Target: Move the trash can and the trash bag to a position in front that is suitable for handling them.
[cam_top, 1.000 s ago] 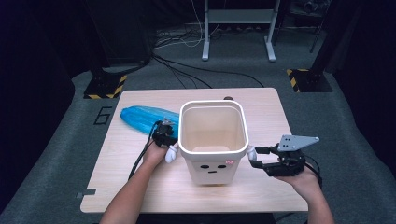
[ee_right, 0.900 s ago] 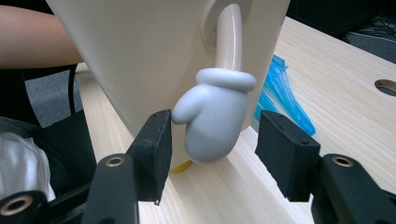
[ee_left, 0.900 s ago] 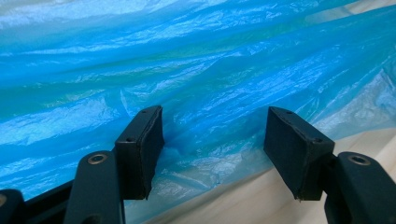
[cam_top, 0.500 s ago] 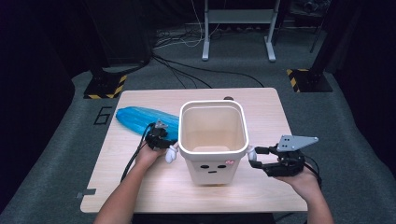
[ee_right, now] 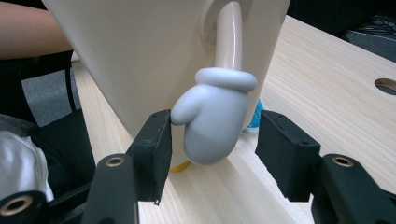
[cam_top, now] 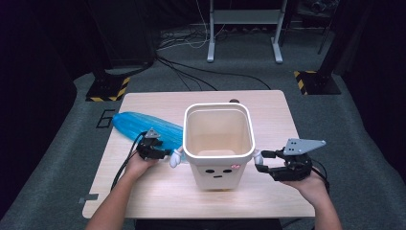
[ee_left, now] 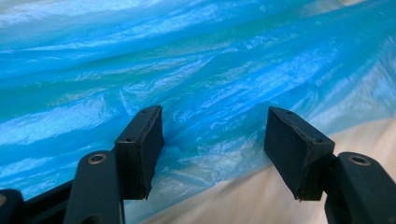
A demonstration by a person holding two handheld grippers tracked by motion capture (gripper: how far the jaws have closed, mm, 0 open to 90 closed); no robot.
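While the right gripper (ee_right: 212,140) brackets the bin's mitten hand (ee_right: 212,119) unclamped, the open left gripper (ee_left: 212,140) faces the blue bag (cam_top: 143,127), lying lengthwise along the desk's left edge.

One character can be read: a dark, outlined numeral "6" (cam_top: 106,118), marked on the grey carpeted floor (cam_top: 57,158) just beside the left edge of the light wooden table (cam_top: 158,191), near its far left corner. The cream plastic bucket (cam_top: 218,170) carries a printed face of two dark eyes, a short mouth line and a pink cheek mark on its near wall; this is a drawing and contains no lettering. No brand names or labels are readable.
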